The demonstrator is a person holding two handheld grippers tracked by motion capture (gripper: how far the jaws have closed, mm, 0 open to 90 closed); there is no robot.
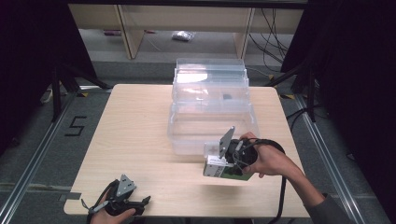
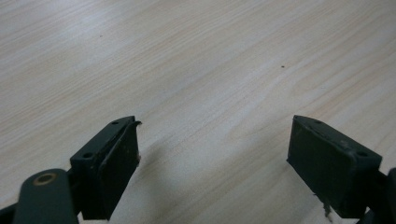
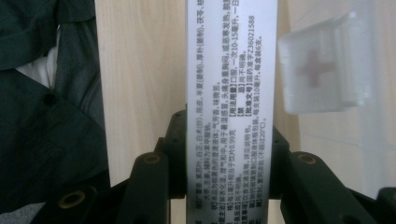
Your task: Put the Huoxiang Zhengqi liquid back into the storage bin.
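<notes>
The right gripper [image 1: 215, 164] is clenched on a small printed box [image 3: 232, 112], its jaws pressing the box's two sides (grey face with fine print toward the camera). The box hangs above the desk [image 1: 140, 140], just in front of the clear plastic bin [image 1: 212, 123]. The left gripper [image 2: 215, 154] rests released over bare wood at the desk's near edge.
</notes>
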